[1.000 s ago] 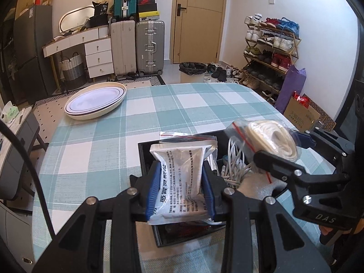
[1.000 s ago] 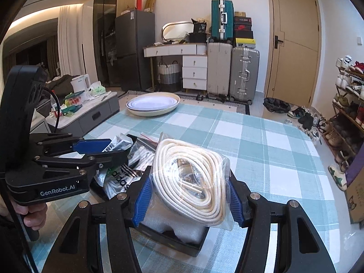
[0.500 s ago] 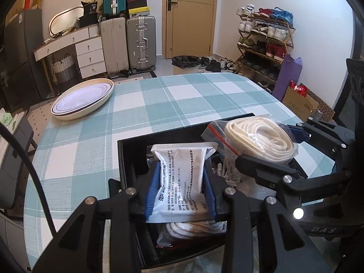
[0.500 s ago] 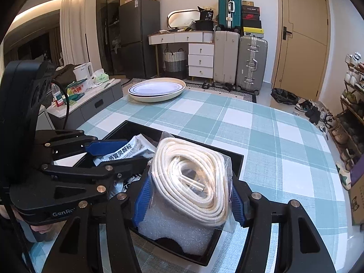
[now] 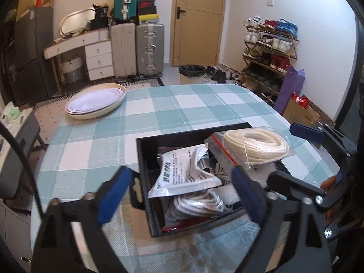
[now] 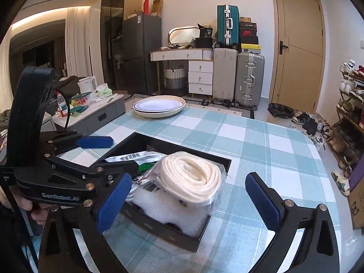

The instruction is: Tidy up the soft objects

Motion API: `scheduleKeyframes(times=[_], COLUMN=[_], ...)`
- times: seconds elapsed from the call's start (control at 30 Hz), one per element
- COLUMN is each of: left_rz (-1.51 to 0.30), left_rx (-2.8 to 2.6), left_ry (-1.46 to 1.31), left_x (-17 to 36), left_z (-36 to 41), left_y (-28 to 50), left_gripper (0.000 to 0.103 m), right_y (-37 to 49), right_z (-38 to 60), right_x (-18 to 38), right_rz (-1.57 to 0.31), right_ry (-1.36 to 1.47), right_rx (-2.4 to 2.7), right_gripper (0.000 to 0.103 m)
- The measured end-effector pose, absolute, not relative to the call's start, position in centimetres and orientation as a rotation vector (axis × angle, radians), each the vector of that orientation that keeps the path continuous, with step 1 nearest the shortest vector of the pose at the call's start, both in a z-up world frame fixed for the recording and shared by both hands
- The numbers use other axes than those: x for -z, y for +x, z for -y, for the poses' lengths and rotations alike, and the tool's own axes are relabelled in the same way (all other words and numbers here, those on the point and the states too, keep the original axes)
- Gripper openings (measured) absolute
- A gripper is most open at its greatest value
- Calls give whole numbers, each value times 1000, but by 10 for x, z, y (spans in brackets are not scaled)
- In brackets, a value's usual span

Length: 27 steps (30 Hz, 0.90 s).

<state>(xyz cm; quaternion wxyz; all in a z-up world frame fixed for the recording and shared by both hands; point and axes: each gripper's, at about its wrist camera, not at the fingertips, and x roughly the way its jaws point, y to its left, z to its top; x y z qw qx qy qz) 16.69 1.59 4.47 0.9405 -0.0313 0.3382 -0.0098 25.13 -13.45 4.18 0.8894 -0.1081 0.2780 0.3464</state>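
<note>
A: Why do both grippers hang over the black box (image 5: 145, 159) with nothing in them?

B: Both have just been opening. The left gripper (image 5: 179, 195) has its fingers wide apart, and the white sachet (image 5: 184, 173) lies loose between them, on top of the other packets inside the box. No pad presses on it.

A: And the rope?

B: The bagged white rope coil (image 6: 191, 177) sits at the right end of the box, propped on a pad of white foam (image 6: 163, 207), so it rides above the rim. The right gripper (image 6: 188, 202) stands spread either side of it, fingers clear of the bag.

A: Why there?

B: I judge the box is the collecting place for soft things; it sits on the checked bench (image 5: 159, 113), well short of the stacked plates (image 5: 95, 101) at the far corner.

A: Any risk?

B: The coil perches high and could slide off the foam.
</note>
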Motion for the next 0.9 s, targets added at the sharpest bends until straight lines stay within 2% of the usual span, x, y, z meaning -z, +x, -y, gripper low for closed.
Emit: scheduleKeyframes(times=[0.17,0.9], left_rz=[-660,-567], left_rx=[1,-70], left_ry=[-84,-71], left_x=[-50,-33], left_z=[-19,-15], left_y=[148,100], left_gripper=[103,103], right_y=[231,184], right_z=[143,154], right_x=[-47,-40], right_rz=[-560,-480], right_ry=[-199,-195], right_rx=[-746,-764], right_gripper=[102,102])
